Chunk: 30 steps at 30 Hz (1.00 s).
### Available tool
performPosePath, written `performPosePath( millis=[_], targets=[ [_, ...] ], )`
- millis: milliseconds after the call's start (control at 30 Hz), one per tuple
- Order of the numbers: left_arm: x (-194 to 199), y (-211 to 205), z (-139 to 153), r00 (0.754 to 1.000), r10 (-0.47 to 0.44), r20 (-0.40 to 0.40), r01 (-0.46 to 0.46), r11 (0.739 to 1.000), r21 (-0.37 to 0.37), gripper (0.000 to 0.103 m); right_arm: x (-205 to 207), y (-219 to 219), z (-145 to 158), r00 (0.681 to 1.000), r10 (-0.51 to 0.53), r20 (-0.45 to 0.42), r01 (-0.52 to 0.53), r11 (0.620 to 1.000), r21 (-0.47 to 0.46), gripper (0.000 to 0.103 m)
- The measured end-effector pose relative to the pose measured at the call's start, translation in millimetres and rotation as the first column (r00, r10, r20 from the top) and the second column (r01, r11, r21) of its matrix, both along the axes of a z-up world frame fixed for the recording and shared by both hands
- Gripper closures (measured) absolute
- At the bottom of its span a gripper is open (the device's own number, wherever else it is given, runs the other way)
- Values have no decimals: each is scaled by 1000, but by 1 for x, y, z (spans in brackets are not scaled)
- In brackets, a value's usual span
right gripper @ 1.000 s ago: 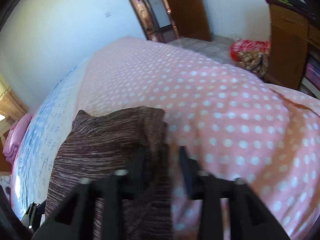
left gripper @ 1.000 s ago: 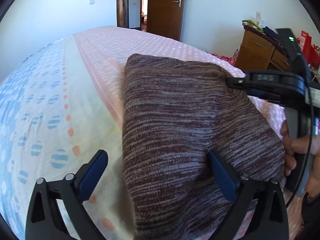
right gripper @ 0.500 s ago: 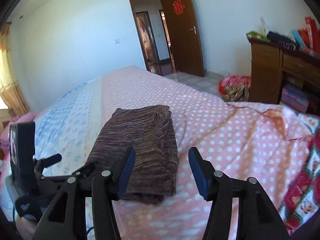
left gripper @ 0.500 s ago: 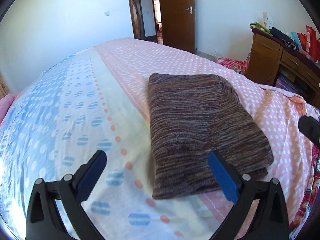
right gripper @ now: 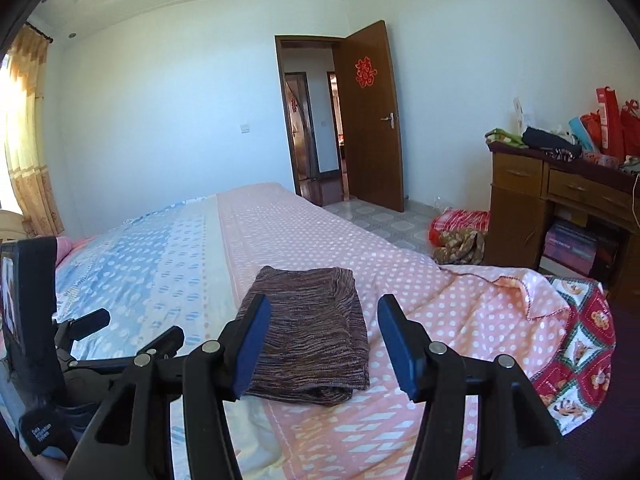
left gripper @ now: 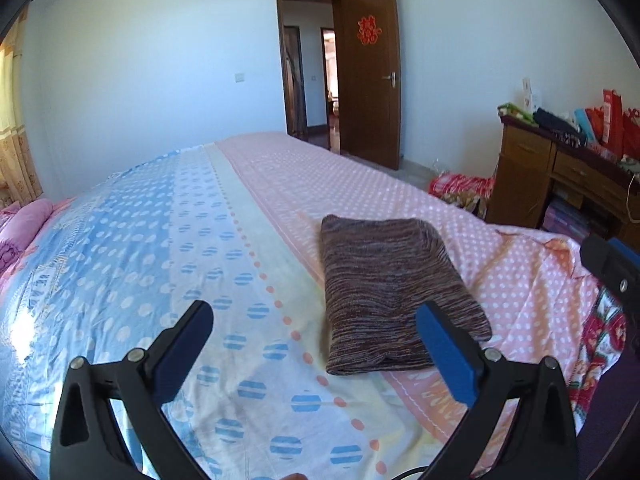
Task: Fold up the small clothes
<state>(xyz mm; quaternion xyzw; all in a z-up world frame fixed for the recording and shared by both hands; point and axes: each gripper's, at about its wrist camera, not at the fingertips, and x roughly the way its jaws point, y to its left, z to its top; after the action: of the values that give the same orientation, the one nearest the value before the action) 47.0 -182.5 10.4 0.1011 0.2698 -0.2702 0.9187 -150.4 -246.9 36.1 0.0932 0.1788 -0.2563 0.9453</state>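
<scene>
A brown striped knit garment (left gripper: 392, 288) lies folded into a flat rectangle on the pink dotted part of the bedspread (left gripper: 360, 184); it also shows in the right wrist view (right gripper: 316, 328). My left gripper (left gripper: 316, 340) is open and empty, held above the bed short of the garment's near left corner. My right gripper (right gripper: 320, 336) is open and empty, held above the near edge of the garment. The left gripper's body (right gripper: 80, 336) shows at the left of the right wrist view.
The bed's blue dotted half (left gripper: 120, 248) stretches to the left. A wooden desk (right gripper: 560, 208) piled with bags stands at the right. A red bundle (right gripper: 460, 232) lies on the tiled floor. An open door (right gripper: 372, 120) is at the back.
Both grippers have pulled back and up from the folded garment. The right gripper, shut at the garment's edge a second ago, is now open. The garment lies still on the bed.
</scene>
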Motion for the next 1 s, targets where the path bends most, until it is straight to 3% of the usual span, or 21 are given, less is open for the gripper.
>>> performPosePath(
  millis=[100, 233, 367, 533, 1000],
  targets=[
    [-11, 8, 11, 999, 10, 37, -9, 1000, -29, 0, -15, 11, 10, 1000, -2, -5, 2, 999, -48, 36],
    [-28, 16, 26, 997, 14, 81, -10, 999, -54, 0, -32, 20, 21, 1000, -8, 10, 9, 996, -92, 35],
    [-42, 25, 37, 995, 7, 96, 2, 996, -94, 0, -41, 22, 28, 999, -4, 47, 8, 997, -71, 35],
    [-56, 30, 43, 985, 40, 167, -30, 998, -63, 0, -45, 29, 31, 998, 26, 64, -21, 997, -74, 35],
    [-66, 31, 47, 981, 60, 184, -47, 996, -73, 0, -52, 32, 33, 996, 23, 82, -17, 997, -77, 34]
  ],
)
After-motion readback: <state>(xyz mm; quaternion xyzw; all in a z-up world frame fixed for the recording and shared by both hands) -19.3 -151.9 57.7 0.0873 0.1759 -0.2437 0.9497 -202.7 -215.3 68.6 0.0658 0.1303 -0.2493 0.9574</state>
